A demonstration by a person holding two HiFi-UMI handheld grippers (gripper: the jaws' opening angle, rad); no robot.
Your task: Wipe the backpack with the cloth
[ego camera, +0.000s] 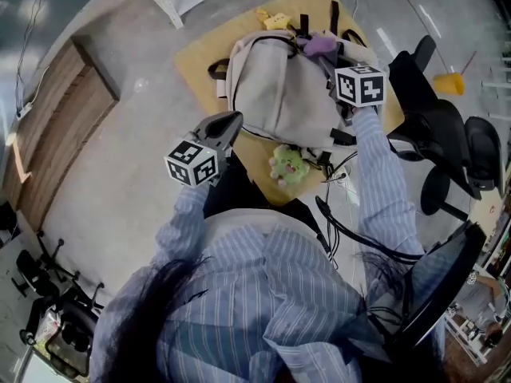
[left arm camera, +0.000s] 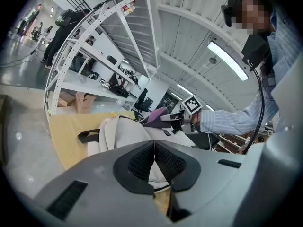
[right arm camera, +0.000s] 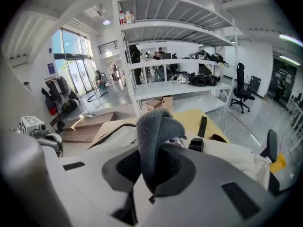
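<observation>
Right gripper (right arm camera: 150, 171): jaws clamped on a folded cloth (right arm camera: 156, 131), which sticks up from between the pads. In the head view the cloth sits at the far end of the beige backpack (ego camera: 279, 86), which lies flat on a yellow tabletop (ego camera: 200, 62). Left gripper (left arm camera: 154, 162): jaws pressed together, nothing between them, just beside the backpack's near edge.

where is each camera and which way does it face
Head view: on the person's head, looking steeply down at the backpack; striped sleeves show.
Left gripper view: on the left gripper, jaws shut, facing across the backpack; the person's arm shows.
Right gripper view: on the right gripper, shut on the cloth, facing shelving.
All share the backpack.
</observation>
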